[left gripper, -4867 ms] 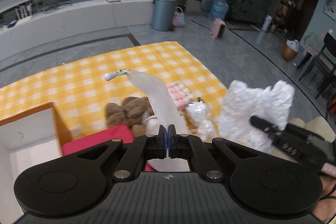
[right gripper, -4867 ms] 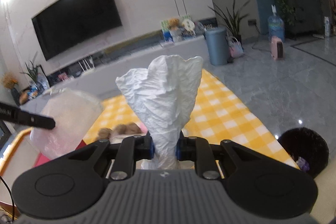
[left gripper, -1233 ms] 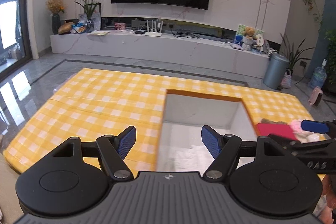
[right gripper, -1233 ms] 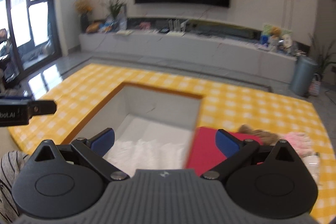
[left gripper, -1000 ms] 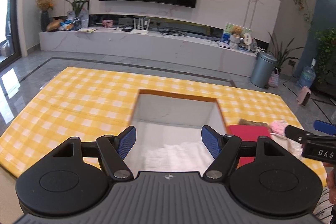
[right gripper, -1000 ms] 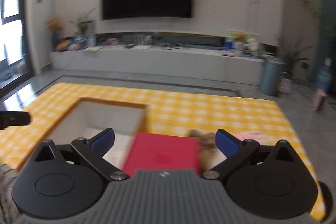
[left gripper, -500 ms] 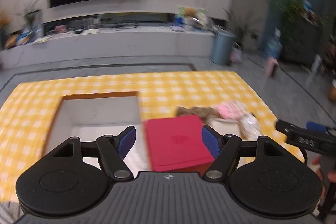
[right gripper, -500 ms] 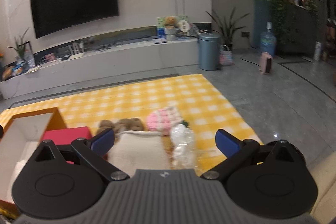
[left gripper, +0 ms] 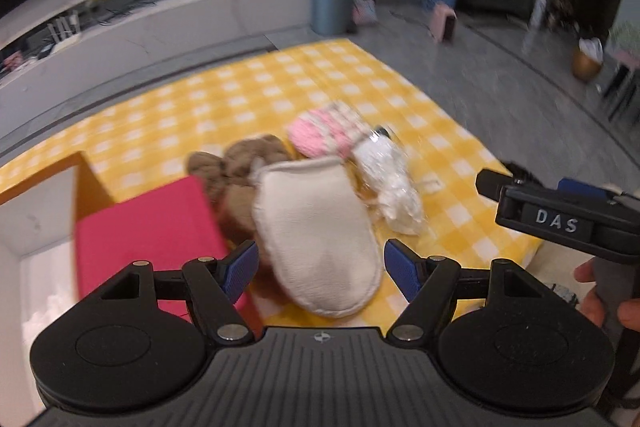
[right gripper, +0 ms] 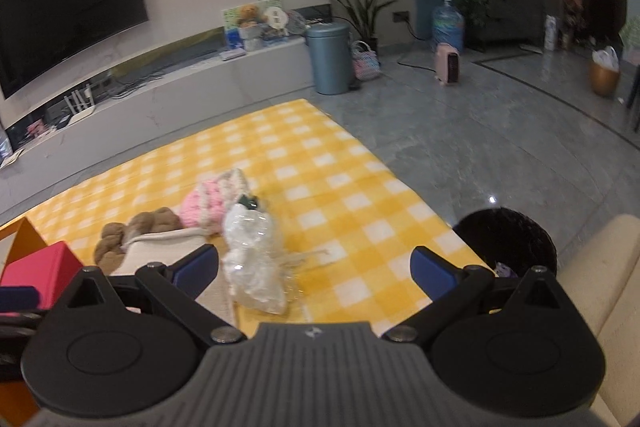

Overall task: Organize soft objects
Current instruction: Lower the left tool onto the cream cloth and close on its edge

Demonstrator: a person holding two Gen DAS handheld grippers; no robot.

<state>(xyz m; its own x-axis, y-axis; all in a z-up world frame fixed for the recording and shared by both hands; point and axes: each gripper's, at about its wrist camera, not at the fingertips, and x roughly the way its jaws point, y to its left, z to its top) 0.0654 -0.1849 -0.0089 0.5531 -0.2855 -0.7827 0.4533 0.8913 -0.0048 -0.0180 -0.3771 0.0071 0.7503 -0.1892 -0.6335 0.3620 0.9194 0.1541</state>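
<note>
Soft objects lying clustered near right edge of yellow checked cloth (left gripper: 248, 87): white mitt-shaped pad (left gripper: 316, 231), brown plush toy (left gripper: 240, 159), pink knitted piece (left gripper: 324, 131), crumpled clear plastic bag (left gripper: 388, 179), all touching or overlapping. Four appearing still unsorted; white material already sitting inside open box (left gripper: 40, 211) at left edge.

Left gripper (left gripper: 320, 267) hovering over pad, jaws wide, gripping nothing. Right gripper (right gripper: 314, 269) hovering above bag, jaws wide, empty.

Left wrist view showing box interior, red lid (left gripper: 148, 231), whole pad. Right wrist view showing black bin (right gripper: 504, 239) beyond cloth corner, television (right gripper: 68, 11).
</note>
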